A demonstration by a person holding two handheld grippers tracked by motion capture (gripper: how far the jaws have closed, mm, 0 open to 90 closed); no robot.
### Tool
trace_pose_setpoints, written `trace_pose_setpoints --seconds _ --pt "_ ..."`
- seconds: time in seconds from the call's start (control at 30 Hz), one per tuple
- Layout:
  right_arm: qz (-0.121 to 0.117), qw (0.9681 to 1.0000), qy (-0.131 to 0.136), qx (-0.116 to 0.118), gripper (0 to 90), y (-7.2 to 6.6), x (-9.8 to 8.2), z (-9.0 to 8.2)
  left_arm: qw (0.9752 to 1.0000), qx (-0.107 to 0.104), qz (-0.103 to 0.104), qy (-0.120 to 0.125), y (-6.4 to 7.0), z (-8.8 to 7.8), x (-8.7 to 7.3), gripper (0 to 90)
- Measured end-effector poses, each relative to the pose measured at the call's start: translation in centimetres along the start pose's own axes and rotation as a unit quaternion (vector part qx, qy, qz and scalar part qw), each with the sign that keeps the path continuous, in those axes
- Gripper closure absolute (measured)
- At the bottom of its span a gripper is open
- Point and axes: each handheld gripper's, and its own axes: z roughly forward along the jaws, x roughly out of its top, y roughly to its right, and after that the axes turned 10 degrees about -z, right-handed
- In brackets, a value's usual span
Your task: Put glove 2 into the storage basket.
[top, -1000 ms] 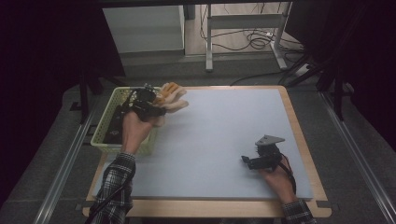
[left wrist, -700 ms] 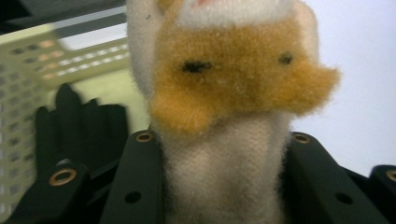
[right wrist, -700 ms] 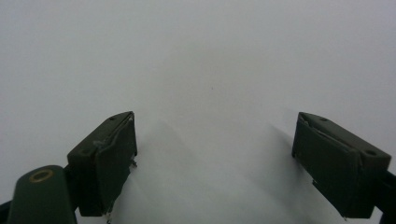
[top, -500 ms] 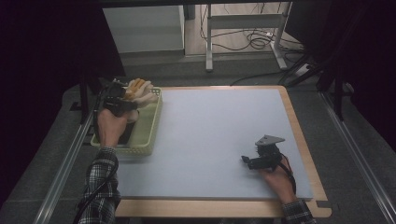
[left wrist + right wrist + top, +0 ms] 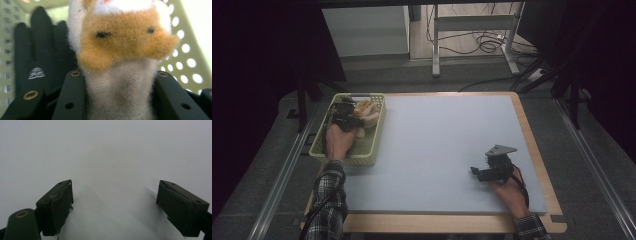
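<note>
Plush toy (image 5: 120, 52) is clamped by its white body in the left hand-held gripper (image 5: 346, 119), over the basket (image 5: 377, 131) w/ a black glove (image 5: 37, 57). Soft, light, prob. squashes easily; best gripped mid-body. Right hand-held gripper (image 5: 115, 207) is held wide, empty, on the surface (image 5: 442, 140).

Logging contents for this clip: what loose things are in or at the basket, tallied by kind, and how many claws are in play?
Plush toy, orange and white: 1, clamped in the left claw
Black glove: 1, lying in the basket
Yellow-green perforated basket: 1
Claws: 2, the right claw holding nothing over the table
Total: 5
</note>
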Motion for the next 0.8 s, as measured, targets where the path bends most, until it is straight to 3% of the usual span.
trace_pose_setpoints --seconds 0.27,0.37,0.4,0.47,0.53,0.63,0.8 --pt "0.0 1.0 -0.001 0.0 13.6 0.0 0.0 0.0 0.9983 0.0 0.02 -0.055 1.5 3.1 -0.1 56.7" --pt "0.0 1.0 -0.001 0.0 13.6 0.0 0.0 0.0 0.9973 0.007 0.029 -0.067 1.6 3.5 -0.2 44.3" --pt "0.0 1.0 -0.001 0.0 13.6 0.0 0.0 0.0 0.9969 0.01 0.037 -0.069 1.6 3.4 -0.2 34.0" --pt "0.0 1.0 -0.001 0.0 13.6 0.0 0.0 0.0 0.9968 0.015 0.04 -0.068 1.5 3.2 -0.2 27.9" --pt "0.0 1.0 -0.001 0.0 13.6 0.0 0.0 0.0 0.9972 -0.001 0.036 -0.065 1.2 2.7 -0.2 18.6" --pt "0.0 1.0 -0.001 0.0 13.6 0.0 0.0 0.0 0.9979 -0.014 0.029 -0.056 0.9 1.5 -0.2 12.7" --pt "-0.001 1.0 -0.001 0.0 13.6 0.0 0.0 0.0 0.9989 -0.041 0.016 -0.015 0.2 -1.2 -0.1 13.8"
